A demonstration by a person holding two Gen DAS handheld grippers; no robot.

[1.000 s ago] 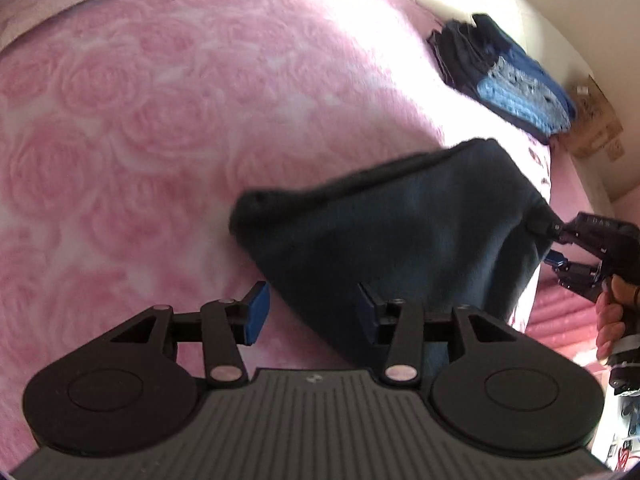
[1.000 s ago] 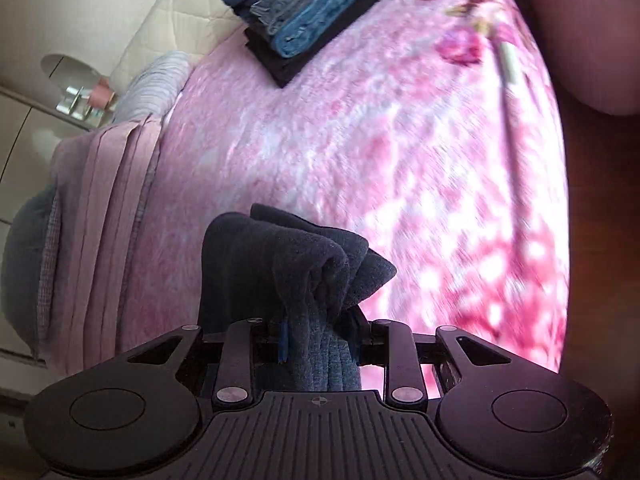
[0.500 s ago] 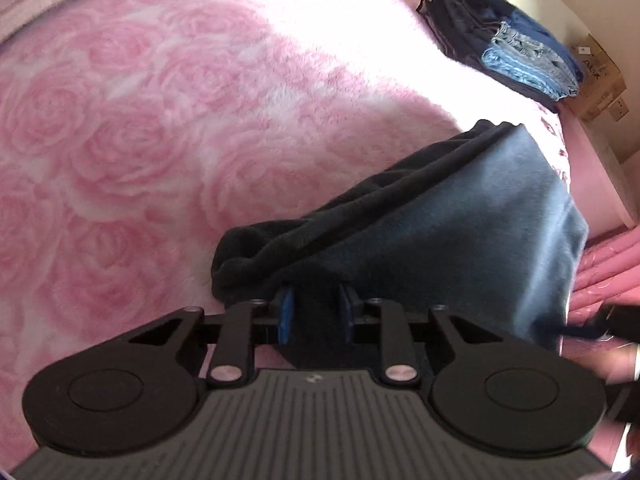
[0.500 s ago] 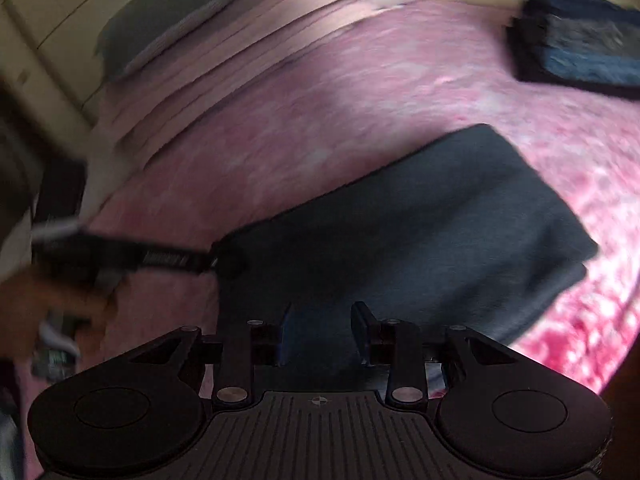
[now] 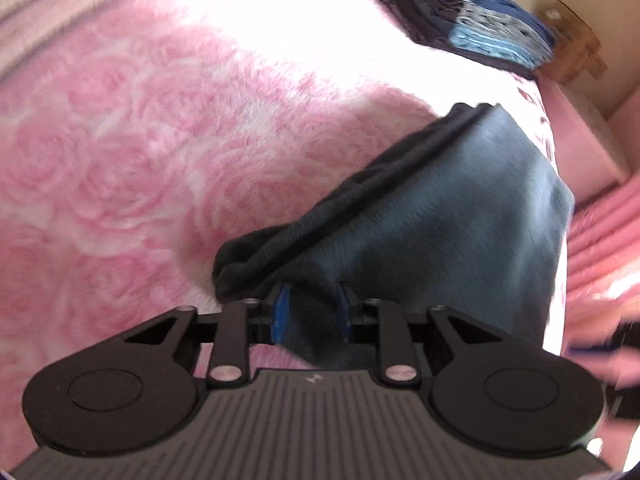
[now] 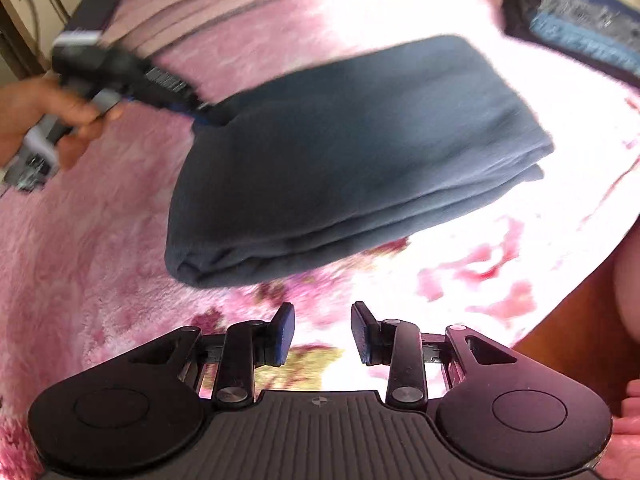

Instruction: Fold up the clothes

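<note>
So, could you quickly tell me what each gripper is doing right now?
Left gripper: shut on a corner of the dark blue garment.
Right gripper: open, holding nothing, with the garment lying beyond its fingertips.

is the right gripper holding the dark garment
No, the right gripper is empty, its jaws apart over the pink blanket, short of the dark garment.

In the left wrist view, open pink blanket (image 5: 132, 168) runs from 9 to 12 o'clock, free to cross. The dark folded garment (image 5: 448, 208) fills 1 to 3 o'clock. A stack of clothes (image 5: 480, 36) blocks the far corner at 1 o'clock, with a cardboard box (image 5: 576, 52) just beyond.
</note>
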